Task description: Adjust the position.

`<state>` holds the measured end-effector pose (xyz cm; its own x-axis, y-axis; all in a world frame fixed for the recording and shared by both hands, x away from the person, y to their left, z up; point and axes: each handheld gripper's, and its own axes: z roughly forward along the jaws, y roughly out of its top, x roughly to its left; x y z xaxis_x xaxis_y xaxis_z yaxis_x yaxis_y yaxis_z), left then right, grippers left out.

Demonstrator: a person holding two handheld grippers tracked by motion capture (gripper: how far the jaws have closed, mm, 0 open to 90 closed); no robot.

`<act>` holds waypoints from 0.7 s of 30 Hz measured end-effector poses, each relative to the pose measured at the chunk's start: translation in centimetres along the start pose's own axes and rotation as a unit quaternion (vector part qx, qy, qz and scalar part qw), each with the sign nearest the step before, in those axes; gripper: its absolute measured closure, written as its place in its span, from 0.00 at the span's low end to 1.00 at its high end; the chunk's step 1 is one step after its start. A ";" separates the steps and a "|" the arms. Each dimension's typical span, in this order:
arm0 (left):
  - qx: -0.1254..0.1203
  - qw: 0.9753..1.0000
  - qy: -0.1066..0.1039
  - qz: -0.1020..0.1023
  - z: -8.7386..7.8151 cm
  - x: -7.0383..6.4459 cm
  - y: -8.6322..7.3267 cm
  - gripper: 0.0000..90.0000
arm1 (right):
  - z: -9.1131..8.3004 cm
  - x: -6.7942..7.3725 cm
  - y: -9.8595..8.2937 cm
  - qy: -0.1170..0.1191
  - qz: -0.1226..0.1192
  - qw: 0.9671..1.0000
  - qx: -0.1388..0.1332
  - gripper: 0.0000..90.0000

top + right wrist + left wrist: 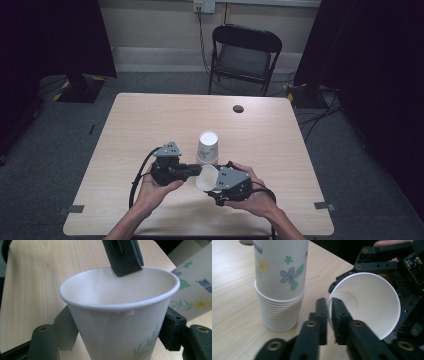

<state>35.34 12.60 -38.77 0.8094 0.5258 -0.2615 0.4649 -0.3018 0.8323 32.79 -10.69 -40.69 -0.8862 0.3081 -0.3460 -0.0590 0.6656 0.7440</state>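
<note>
In the high view I have both grippers low in the frame, just below centre, meeting over the near part of the desk. My right gripper holds a single cup lying on its side, its mouth turned toward the left of the frame. In the right gripper view its jaws sit against opposite sides of the cup's body, pinching it, with the rim toward the top of the frame.

My left gripper comes in from the left. In the left gripper view its jaws stand nearly pressed together on the cup's rim, one outside the wall and one inside; the bottom of that frame is blurred, so I think they clamp the wall, but I cannot see true contact. The inside jaw also shows at the top of the right gripper view, dipping into the mouth.

A stack of flowered cups stands mouth-down just above the grippers in the high view, and at the upper left of the left gripper view.

A chair stands beyond the desk at the top.
</note>
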 end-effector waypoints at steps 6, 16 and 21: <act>-0.007 1.000 0.005 -0.002 -0.5 0.3 -0.1 0.87 | -0.5 -0.9 -1.5 -0.006 0.056 0.998 -0.012 0.33; -0.018 1.000 0.016 0.000 -1.3 0.7 -0.8 0.78 | -1.7 -2.5 -2.9 -0.020 0.144 0.988 -0.050 0.33; -0.020 0.999 0.037 0.003 -1.7 1.3 -1.4 0.69 | -2.3 -3.3 -3.7 -0.034 0.175 0.982 -0.054 0.33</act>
<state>35.14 15.08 -39.50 0.7826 0.5819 -0.2211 0.4448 -0.2742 0.8526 34.88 -15.73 -40.95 -0.8282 0.5528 -0.0921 0.1926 0.4351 0.8796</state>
